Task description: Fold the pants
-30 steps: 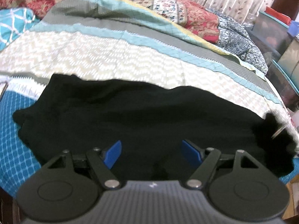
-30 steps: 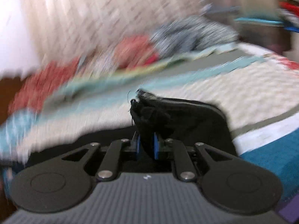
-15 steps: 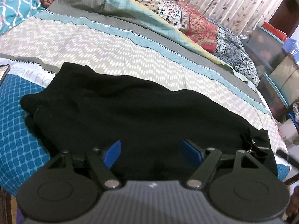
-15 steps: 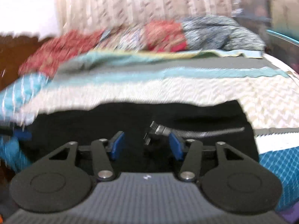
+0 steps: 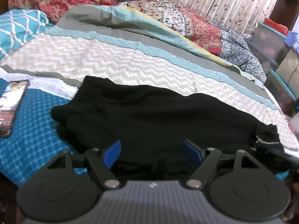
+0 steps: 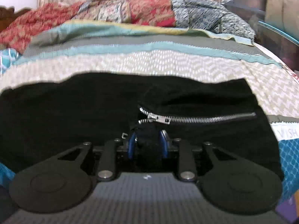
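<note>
Black pants (image 5: 158, 119) lie spread across the patterned bedspread (image 5: 112, 59). My left gripper (image 5: 151, 150) hovers over them, jaws wide, nothing between. My right gripper (image 6: 147, 143) jaws, just closing, pinch a fabric bunch below the zipper (image 6: 186, 119)

Both wrist cameras look forward and down, low and close over the black pants (image 5: 149, 115) on the bed (image 5: 112, 59); both share the pants and the red quilt (image 6: 149, 11) beyond them.
</note>
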Tool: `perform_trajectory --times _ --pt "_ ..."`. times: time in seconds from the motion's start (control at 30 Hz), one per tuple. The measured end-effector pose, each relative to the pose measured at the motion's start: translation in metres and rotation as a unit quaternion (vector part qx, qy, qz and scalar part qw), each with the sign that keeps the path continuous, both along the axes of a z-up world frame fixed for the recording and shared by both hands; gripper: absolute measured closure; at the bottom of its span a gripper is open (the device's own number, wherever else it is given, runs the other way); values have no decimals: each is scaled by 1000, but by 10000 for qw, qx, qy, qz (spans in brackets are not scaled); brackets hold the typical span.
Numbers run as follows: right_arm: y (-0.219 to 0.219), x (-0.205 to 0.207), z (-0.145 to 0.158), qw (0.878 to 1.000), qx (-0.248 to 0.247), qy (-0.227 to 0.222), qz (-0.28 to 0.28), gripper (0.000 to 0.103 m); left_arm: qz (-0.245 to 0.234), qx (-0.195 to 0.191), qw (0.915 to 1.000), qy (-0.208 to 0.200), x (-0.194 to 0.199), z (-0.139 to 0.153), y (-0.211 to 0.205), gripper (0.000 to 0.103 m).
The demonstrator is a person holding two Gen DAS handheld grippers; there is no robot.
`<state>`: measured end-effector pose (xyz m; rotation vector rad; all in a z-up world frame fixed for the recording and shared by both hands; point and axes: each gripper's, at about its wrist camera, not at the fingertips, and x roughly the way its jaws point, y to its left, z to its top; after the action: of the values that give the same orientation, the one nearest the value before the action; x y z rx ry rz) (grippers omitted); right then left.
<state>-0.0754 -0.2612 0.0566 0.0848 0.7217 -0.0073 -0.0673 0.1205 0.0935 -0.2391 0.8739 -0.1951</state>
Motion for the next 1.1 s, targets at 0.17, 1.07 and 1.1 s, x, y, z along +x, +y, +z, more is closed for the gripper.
perform_trajectory --times 0.17,1.07,1.1 --pt "24 -6 13 9966 661 -293 401 71 170 223 9996 28 -1 -5 7 29" --pt "56 -5 -36 9666 2347 835 606 70 152 1165 9924 361 16 -30 -6 21" --pt "48 -9 -37 9659 2367 837 628 70 159 1171 9923 366 16 -30 -7 21"
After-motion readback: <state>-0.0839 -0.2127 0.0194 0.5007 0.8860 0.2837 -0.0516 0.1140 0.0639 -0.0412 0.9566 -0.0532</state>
